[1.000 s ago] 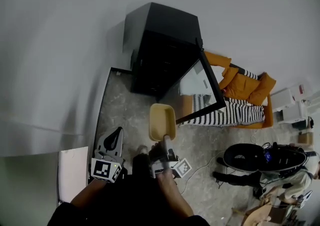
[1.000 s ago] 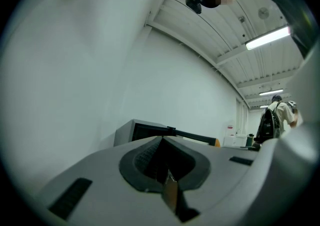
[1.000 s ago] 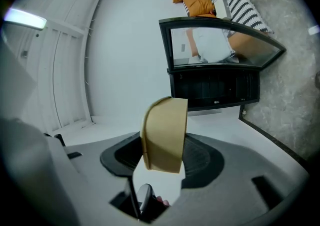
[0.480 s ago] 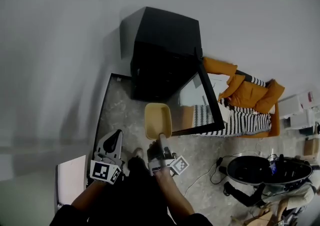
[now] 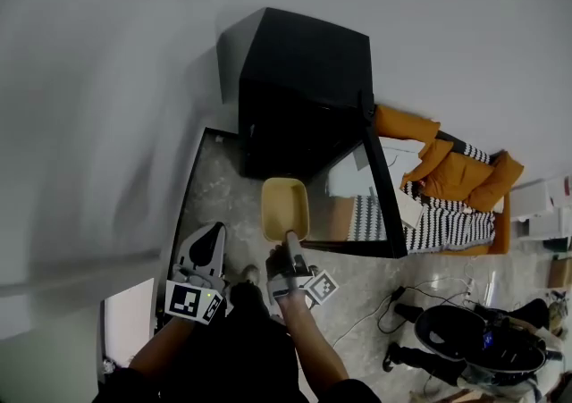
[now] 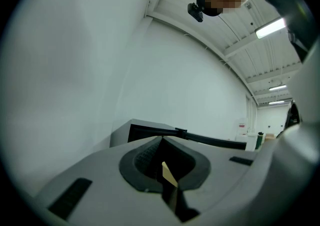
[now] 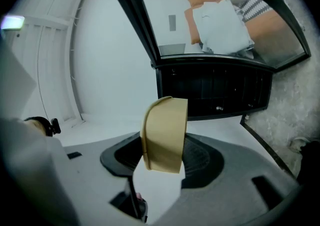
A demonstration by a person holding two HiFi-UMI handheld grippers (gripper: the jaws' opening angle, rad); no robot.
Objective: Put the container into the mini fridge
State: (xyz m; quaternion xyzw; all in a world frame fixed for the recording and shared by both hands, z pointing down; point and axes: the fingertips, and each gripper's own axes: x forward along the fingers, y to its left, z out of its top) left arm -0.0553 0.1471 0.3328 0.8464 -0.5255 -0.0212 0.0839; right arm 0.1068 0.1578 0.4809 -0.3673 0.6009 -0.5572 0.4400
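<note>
Two grippers show in the head view. The right gripper [image 5: 288,239] has its jaws closed on the near wall of a tan, open-topped container [image 5: 285,206]. It holds the container clear of the floor [image 5: 210,187], just in front of the black mini fridge [image 5: 304,79]. The fridge's glass door [image 5: 357,205] stands swung open to the right. The container is before the dark opening but still outside it. In the right gripper view the container sits edge-on between the jaws, with the fridge's dark inside beyond it. The left gripper [image 5: 211,236] is held low near the left edge of the speckled floor, its jaws pressed together on nothing. The mini fridge stands against the white wall [image 5: 107,79].
</note>
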